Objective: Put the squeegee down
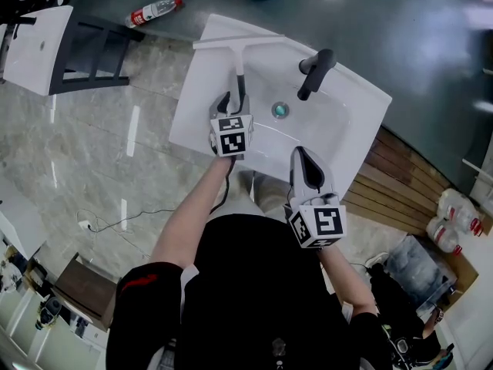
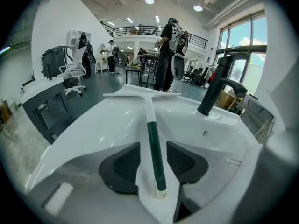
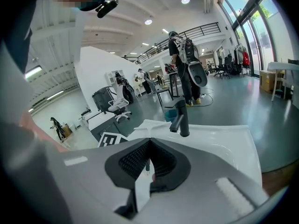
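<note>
The squeegee (image 1: 231,43) lies on the white sink (image 1: 192,106). Its white blade rests across the far left rim and its dark green handle (image 2: 154,148) points back toward me. My left gripper (image 1: 233,100) is open, with one pad on each side of the handle's end (image 2: 154,164) and a gap showing on both sides. Neither pad presses on the handle. My right gripper (image 1: 300,155) hovers over the sink's near right edge. Its jaws meet at the tips (image 3: 149,143) and hold nothing.
A black faucet (image 1: 316,72) stands at the sink's far right, and the drain (image 1: 280,109) sits in the basin. On the floor are a plastic bottle (image 1: 154,11), a white table with a black frame (image 1: 38,45), wooden slats (image 1: 400,176) and water jugs (image 1: 454,218). People stand far behind the sink.
</note>
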### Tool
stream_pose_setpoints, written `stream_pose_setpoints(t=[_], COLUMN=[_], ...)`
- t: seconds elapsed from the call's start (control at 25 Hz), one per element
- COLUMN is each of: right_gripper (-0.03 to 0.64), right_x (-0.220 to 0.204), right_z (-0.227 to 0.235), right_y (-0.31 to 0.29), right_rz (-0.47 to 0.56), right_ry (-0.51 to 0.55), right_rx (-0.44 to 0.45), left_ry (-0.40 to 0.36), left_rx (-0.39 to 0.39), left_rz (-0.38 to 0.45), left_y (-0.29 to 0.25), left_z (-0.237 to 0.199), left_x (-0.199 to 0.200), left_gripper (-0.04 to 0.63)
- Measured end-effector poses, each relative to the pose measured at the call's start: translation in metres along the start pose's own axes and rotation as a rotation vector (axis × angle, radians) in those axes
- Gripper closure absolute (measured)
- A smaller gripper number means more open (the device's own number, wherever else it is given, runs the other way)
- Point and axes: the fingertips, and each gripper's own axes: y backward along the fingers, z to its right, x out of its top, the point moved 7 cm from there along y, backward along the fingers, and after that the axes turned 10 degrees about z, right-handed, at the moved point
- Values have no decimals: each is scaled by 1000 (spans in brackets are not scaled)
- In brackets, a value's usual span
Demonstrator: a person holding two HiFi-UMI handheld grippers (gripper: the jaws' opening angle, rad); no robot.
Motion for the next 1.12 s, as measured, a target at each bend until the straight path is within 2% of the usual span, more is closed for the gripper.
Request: stream_pose_setpoints(t=[0.16,0.28,0.36,0.48,1.12], right_gripper=[615,615,615,615,615], right_x=[-2,-5,-5,-6,2], right_z=[-9,-17,-24,-33,-71], right_y=[11,21,29,39,77], right_rz=[14,26,38,56,161], right_ry=[9,16,22,31,85], right_rx=[2,1,3,4,3], left_ry=[-10,-29,-33,-46,-118], left_rx=[-34,-43,-55,-62,-218], left_rz=[53,97,123,180,414], left_y=[22,42,59,85,216], left_z=[0,-1,-1,-1,23], left_x=[9,15,19,27,66], left_gripper=[422,491,498,591,592])
